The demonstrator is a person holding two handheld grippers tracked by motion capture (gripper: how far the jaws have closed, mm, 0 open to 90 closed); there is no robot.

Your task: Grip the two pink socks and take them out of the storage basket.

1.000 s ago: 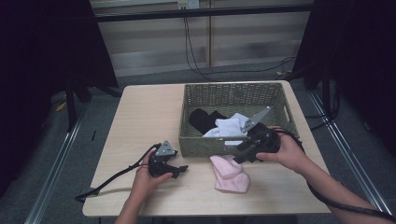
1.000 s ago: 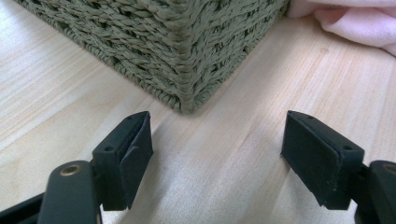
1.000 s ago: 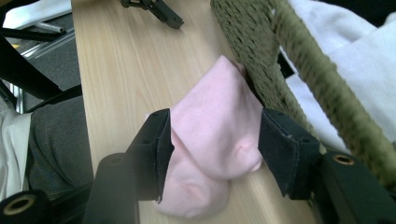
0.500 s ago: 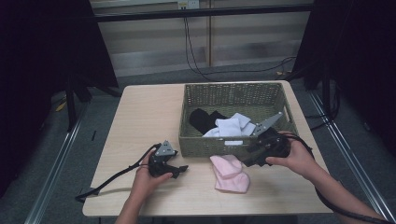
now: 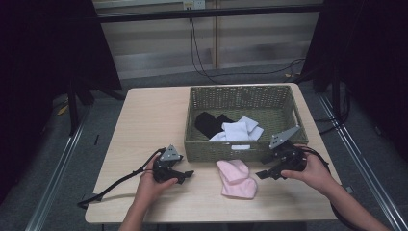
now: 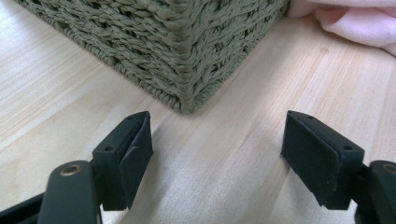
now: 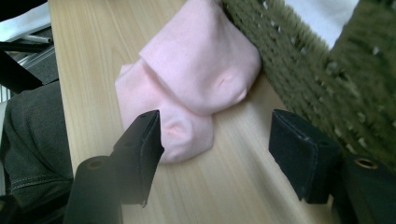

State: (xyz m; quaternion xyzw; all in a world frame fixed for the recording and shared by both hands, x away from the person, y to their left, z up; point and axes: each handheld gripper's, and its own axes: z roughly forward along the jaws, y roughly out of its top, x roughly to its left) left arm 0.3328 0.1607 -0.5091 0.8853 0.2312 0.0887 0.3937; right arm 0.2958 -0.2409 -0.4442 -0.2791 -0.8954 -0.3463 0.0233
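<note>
A folded pink sock [image 5: 235, 179] lies on the wooden table [image 5: 144, 120] in front of a green woven basket [image 5: 211, 150]. My right gripper [image 5: 262, 167] hovers just right of the sock and points left at it. In the right gripper view the gripper [image 7: 215, 135] is open, its jaws having just been opening, and the pink sock [image 7: 187, 88] lies ahead of the tips against the basket [image 7: 327, 79], with nothing pressed between the pads. My left gripper [image 5: 188, 176] rests on the table left of the sock, open [image 6: 217, 140] and empty, facing the basket's corner [image 6: 187, 51].
White socks [image 5: 238, 131] and a black sock [image 5: 209, 122] lie inside the basket. The left gripper's cable [image 5: 115, 185] trails toward the table's near left corner. Bare tabletop spreads to the left of the basket. The person's dark trouser leg [image 7: 32, 140] is beyond the table edge.
The right gripper has drifted right and down, away from the basket's front wall toward the tabletop, and its jaws stand wider. The left gripper and the pink sock have stayed put.
</note>
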